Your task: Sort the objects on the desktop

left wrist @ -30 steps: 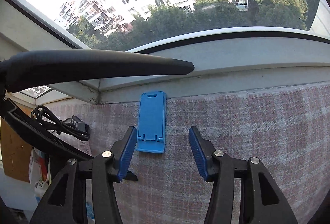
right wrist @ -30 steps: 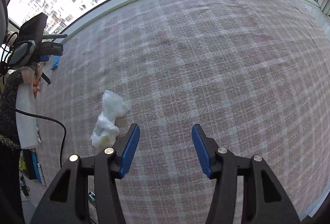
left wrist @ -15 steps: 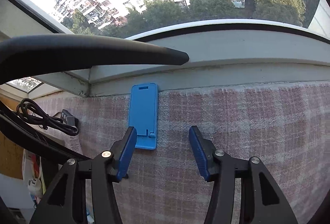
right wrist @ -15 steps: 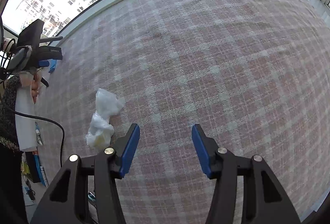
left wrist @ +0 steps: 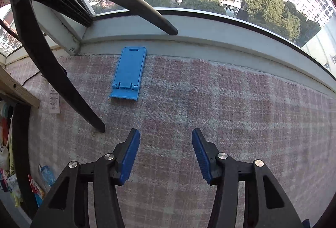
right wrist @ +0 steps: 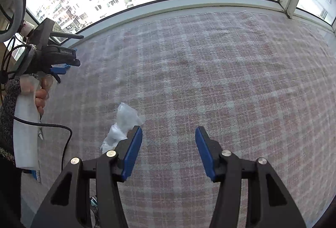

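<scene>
A blue phone stand (left wrist: 129,72) lies flat on the checked tablecloth (left wrist: 231,112), its top against the window sill. My left gripper (left wrist: 165,132) hovers well short of the stand and a little to its right. Its jaws are closing slightly, with only cloth between them. In the right wrist view this left gripper (right wrist: 61,69) sits at the far left, held by a hand (right wrist: 42,91). A crumpled clear plastic wrapper (right wrist: 124,121) lies just left of my right gripper (right wrist: 169,128), partly behind the left finger (right wrist: 132,148). The right gripper is open and holds nothing.
Black curved legs of a stand (left wrist: 63,85) reach over the table's left corner beside the phone stand. A white paper tag (left wrist: 54,100) and a wooden shelf edge (left wrist: 16,89) lie at the left. A black cable (right wrist: 52,125) trails from the left gripper. The window sill (left wrist: 210,39) bounds the far edge.
The left gripper has pulled back and up from the phone stand, which now lies farther ahead. The right gripper shifted left, so the wrapper is now partly behind its left finger.
</scene>
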### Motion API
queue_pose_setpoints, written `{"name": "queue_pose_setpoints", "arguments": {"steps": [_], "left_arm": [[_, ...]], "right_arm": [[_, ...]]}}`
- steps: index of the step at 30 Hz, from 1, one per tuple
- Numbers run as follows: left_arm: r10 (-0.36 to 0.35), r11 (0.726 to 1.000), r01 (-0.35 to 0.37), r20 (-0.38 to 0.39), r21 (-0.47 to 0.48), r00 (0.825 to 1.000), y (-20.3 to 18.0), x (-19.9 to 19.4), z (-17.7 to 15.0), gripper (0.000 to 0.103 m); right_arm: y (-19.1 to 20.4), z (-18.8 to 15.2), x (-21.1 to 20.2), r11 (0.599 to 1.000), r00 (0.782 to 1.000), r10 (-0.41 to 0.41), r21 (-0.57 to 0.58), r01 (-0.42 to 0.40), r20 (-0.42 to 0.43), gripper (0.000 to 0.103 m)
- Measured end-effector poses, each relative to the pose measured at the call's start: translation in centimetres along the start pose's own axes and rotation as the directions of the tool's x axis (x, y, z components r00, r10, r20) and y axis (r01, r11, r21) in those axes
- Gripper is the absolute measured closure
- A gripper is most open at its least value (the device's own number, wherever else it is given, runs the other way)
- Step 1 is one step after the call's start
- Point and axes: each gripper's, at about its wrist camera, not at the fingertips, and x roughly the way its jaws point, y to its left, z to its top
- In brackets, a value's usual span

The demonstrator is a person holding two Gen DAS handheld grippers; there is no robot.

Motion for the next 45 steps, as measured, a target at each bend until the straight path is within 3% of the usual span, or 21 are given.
{"name": "queue_pose_setpoints", "arguments": {"steps": [3, 5, 7, 9, 12, 14, 17, 24, 27, 31, 35, 45], "left_arm": [[-0.028, 0.999, 0.027, 0.014, 0.040, 1.000, 2.6, -2.5, -3.3, 0.054], [-0.043, 0.998, 0.043, 0.010, 0.044, 0.999, 5.6, -4.2, -5.8, 0.054], [-0.027, 0.999, 0.026, 0.026, 0.048, 0.999, 8.7, -6.2, -8.1, 0.054], [-0.011, 0.999, 0.010, 0.037, 0.039, 0.999, 12.2, -7.9, -10.2, 0.053], [0.044, 0.999, -0.043, 0.060, -0.010, 0.997, 17.9, -9.8, -12.5, 0.053], [0.071, 0.996, -0.067, 0.060, -0.055, 0.996, 21.9, -10.3, -13.9, 0.053], [0.121, 0.987, -0.114, 0.062, -0.109, 0.991, 27.1, -10.5, -15.4, 0.054], [0.183, 0.959, -0.163, 0.068, -0.230, 0.981, 34.2, -11.3, -16.3, 0.053], [0.187, 0.947, -0.165, 0.057, -0.276, 0.981, 36.1, -10.6, -15.6, 0.054], [0.188, 0.935, -0.160, 0.057, -0.318, 0.981, 37.9, -9.6, -15.4, 0.054], [0.196, 0.928, -0.167, 0.054, -0.334, 0.979, 38.5, -9.3, -15.2, 0.054], [0.172, 0.923, -0.154, 0.021, -0.353, 0.985, 39.2, -7.8, -15.0, 0.054]], "right_arm": [[3.4, 3.1, 0.6, 0.982, 0.998, 0.057, -0.185, -0.048, 0.040, 0.051], [6.2, 4.1, 0.9, 0.928, 0.992, 0.127, -0.354, -0.114, 0.012, 0.051], [9.5, 4.8, 1.3, 0.840, 0.987, 0.161, -0.525, -0.135, 0.004, 0.051], [13.0, 5.2, 2.3, 0.713, 0.983, 0.186, -0.687, -0.139, -0.006, 0.051], [17.8, 5.5, 3.7, 0.524, 0.981, 0.186, -0.840, -0.141, -0.048, 0.051], [20.8, 5.7, 4.7, 0.416, 0.980, 0.186, -0.899, -0.140, -0.067, 0.052], [24.2, 6.2, 6.8, 0.301, 0.981, 0.175, -0.945, -0.130, -0.079, 0.052], [27.6, 7.2, 9.6, 0.119, 0.961, 0.204, -0.970, -0.212, -0.185, 0.053], [28.3, 7.9, 10.9, 0.083, 0.952, 0.213, -0.967, -0.241, -0.219, 0.053], [28.9, 9.0, 12.4, 0.083, 0.943, 0.230, -0.960, -0.267, -0.242, 0.053], [29.3, 9.4, 13.2, 0.052, 0.943, 0.228, -0.964, -0.260, -0.242, 0.053], [30.5, 9.8, 15.8, 0.049, 0.935, 0.228, -0.956, -0.289, -0.271, 0.053]]}}
